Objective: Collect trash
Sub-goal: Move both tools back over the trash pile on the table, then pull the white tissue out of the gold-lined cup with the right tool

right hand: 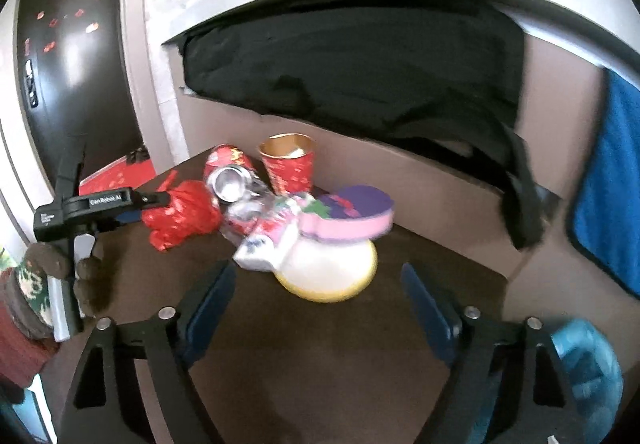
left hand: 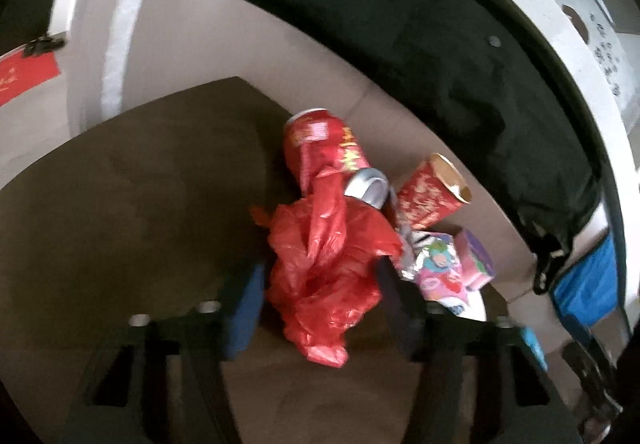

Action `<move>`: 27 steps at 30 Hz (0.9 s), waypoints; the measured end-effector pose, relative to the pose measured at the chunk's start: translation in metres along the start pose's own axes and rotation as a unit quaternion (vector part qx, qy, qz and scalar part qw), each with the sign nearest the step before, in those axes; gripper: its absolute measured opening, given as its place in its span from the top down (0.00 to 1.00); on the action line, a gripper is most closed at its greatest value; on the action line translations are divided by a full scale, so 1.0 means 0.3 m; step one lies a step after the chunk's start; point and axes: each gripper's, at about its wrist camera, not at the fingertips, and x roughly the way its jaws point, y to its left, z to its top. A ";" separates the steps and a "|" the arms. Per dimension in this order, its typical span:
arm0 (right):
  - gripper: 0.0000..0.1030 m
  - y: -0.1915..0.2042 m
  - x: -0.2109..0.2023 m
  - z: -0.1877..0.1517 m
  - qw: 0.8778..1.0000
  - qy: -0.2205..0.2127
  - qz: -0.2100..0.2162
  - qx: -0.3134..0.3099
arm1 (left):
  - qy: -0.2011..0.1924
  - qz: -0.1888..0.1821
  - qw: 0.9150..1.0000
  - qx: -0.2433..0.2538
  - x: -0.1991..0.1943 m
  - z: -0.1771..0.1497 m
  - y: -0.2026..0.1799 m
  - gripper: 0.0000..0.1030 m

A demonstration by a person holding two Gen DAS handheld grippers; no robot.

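**Dark tabletop, trash heaped at its far corner**

Brown and bare for the most part, the table (right hand: 360, 344) carries a small heap of trash against a tan cabinet front, over which a black garment (right hand: 360, 56) hangs from the counter. A blue towel (right hand: 612, 180) hangs further right.

Left wrist view: the left gripper (left hand: 320, 292) has a crumpled red plastic bag (left hand: 324, 264) between its blue-padded fingers (left hand: 244, 308). The bag fills the gap, bulging forward and drooping below the pads; whether the pads actually press it is hard to tell through the blur. Just beyond the bag lies a red can (left hand: 320, 148) on its side, a silver can end (left hand: 368, 186) beside it. To the right stand a red paper cup (left hand: 432, 192), tilted, and colourful wrappers (left hand: 440, 268).

Right wrist view: the right gripper (right hand: 318, 296) stands wide, nothing between its fingers (right hand: 212, 300). A white bowl with a yellow rim (right hand: 328, 272) sits just ahead of the gap, apart from both pads, with a pink and purple box (right hand: 348, 216) resting on top. The other gripper comes in from the left, its tips at the red bag.
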 end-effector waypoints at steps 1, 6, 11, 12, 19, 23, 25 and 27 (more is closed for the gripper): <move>0.35 0.019 0.024 0.023 1.000 0.006 0.000 -0.008 | -0.006 -0.003 1.000 0.004 -0.008 -0.001 -0.004 0.56; 0.70 0.105 0.181 0.167 0.998 0.043 0.019 -0.030 | -0.049 -0.001 0.998 0.026 -0.064 -0.009 -0.017 0.63; 0.70 0.136 0.381 0.319 0.998 0.056 0.016 -0.020 | -0.086 0.004 0.994 0.064 -0.113 -0.015 -0.044 0.63; 0.70 0.136 0.420 0.340 0.998 0.061 0.013 -0.017 | -0.089 0.003 0.994 0.065 -0.116 -0.013 -0.043 0.63; 0.72 0.101 0.593 0.378 0.994 0.100 -0.039 -0.004 | -0.080 -0.009 0.996 0.041 -0.109 0.003 0.003 0.63; 0.81 0.059 0.646 0.347 0.991 0.133 -0.026 0.019 | -0.081 -0.009 0.996 0.044 -0.107 -0.003 0.003 0.63; 0.96 0.046 0.644 0.327 0.990 0.136 -0.022 0.024 | -0.082 -0.010 0.995 0.050 -0.108 -0.007 -0.002 0.63; 0.96 0.042 0.598 0.321 0.993 0.117 -0.018 0.017 | -0.083 -0.008 0.995 0.054 -0.106 -0.008 -0.004 0.63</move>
